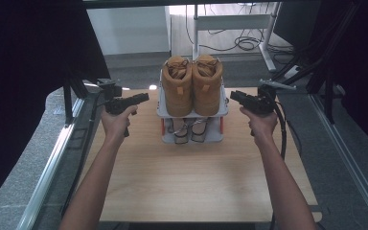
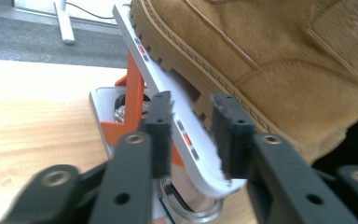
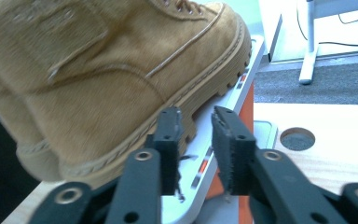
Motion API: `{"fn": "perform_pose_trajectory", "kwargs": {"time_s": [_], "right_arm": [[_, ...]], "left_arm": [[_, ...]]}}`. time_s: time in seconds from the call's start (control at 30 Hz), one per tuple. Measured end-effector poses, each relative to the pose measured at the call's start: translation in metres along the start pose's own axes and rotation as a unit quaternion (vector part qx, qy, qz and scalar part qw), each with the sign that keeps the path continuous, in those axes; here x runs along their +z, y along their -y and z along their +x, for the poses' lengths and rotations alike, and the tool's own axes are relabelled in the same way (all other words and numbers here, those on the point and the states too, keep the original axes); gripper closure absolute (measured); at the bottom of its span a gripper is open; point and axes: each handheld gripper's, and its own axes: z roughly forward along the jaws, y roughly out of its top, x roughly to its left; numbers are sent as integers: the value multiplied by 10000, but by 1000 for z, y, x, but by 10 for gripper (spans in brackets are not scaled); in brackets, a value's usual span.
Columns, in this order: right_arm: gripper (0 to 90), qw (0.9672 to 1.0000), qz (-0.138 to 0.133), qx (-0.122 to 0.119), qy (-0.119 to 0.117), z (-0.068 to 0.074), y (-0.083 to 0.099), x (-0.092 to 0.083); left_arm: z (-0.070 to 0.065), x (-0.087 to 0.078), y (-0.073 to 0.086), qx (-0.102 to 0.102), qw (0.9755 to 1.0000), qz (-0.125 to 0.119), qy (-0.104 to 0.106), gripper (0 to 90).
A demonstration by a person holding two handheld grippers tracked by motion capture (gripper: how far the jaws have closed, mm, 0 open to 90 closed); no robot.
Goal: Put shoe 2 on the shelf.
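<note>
Two tan suede boots [image 1: 177, 86] [image 1: 207, 84] stand side by side on the top shelf [image 1: 191, 115] of a small grey rack with orange posts [image 1: 163, 127]. My left gripper [image 1: 143, 98] is level just left of that shelf, a small gap from its edge. My right gripper [image 1: 235, 95] mirrors it on the right. In the left gripper view the shelf's edge [image 2: 186, 135] and a boot's sole [image 2: 261, 56] lie beyond the left gripper [image 2: 191, 105], whose jaws stand apart, not pressing. In the right gripper view the right gripper [image 3: 196, 116] stands open before the other boot [image 3: 98, 70] and shelf [image 3: 200, 179].
A dark pair of shoes [image 1: 191, 130] sits on the rack's lower shelf. The rack stands at the far end of a wooden table [image 1: 191, 177], which has a round hole [image 3: 297, 138] near its right side. Metal rails flank the table; a desk frame [image 1: 230, 21] and cables lie behind.
</note>
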Motion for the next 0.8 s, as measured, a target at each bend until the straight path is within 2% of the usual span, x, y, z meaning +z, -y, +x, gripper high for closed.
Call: {"fn": "perform_pose_trajectory", "kwargs": {"time_s": [0.1,0.23,0.33,0.43,0.57,0.73,0.8], "right_arm": [[629,10000,-5,-70,-3,2,7,-6],[596,9992,15,-339,213,5,21,-15],[587,9995,19,-288,127,3,32,-21],[578,9997,-22,-237,69,0,42,-27],[570,9996,-70,-247,67,-4,55,-36],[564,9996,-87,-271,75,-10,77,-50],[564,9993,-49,-356,117,-11,88,-54]], "left_arm": [[-1,-5,9,167,9998,91,-66,625],[-2,-13,22,383,9991,120,-122,589],[3,-20,33,353,9993,42,-85,559],[9,-30,45,235,9997,-93,-6,563],[17,-37,65,207,9998,-74,31,560],[23,-43,93,337,9994,-29,-45,561],[25,-45,103,419,9991,5,-84,558]]}}
